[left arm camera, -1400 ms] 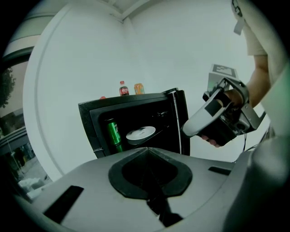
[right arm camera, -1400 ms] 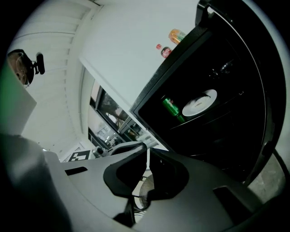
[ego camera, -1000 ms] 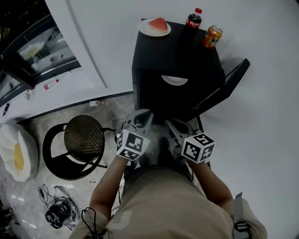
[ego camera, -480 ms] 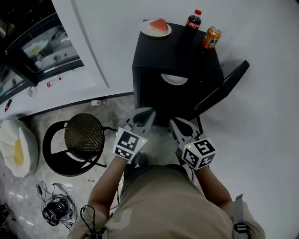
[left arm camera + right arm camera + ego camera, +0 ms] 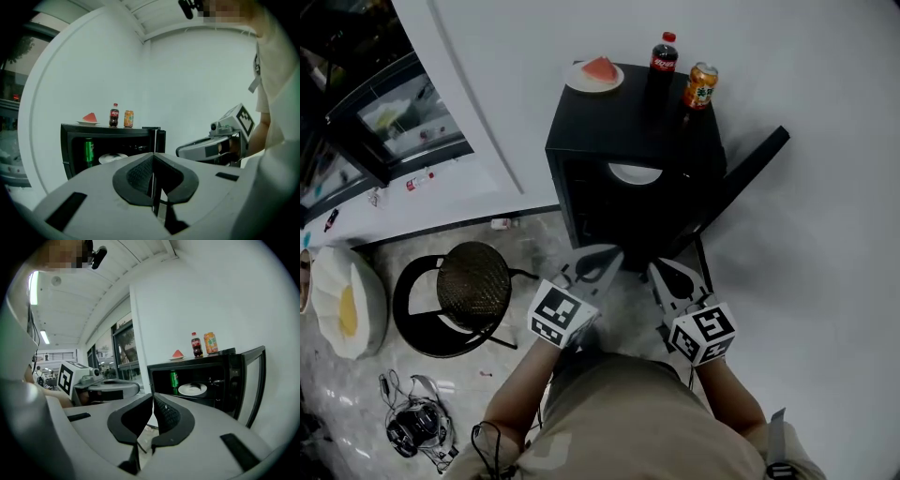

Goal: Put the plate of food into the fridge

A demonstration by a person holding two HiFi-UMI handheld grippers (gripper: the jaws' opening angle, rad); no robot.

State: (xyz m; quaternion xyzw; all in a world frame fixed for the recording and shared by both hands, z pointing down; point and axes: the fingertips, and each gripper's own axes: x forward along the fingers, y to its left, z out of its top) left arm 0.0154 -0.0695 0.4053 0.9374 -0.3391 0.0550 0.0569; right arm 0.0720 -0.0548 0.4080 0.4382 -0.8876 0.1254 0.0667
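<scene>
Plate (image 5: 594, 77) sitting atop fridge (image 5: 623, 141): rigid, probably slippery; pinch rim, keep level. Left tongs (image 5: 602, 259), right tongs (image 5: 664, 273) hanging closed, empty.

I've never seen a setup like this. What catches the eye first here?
A small black fridge stands with its door swung open; on top sit a plate with a watermelon slice, a cola bottle and an orange can. In front, the left gripper and right gripper, both shut and empty, point toward it.
</scene>
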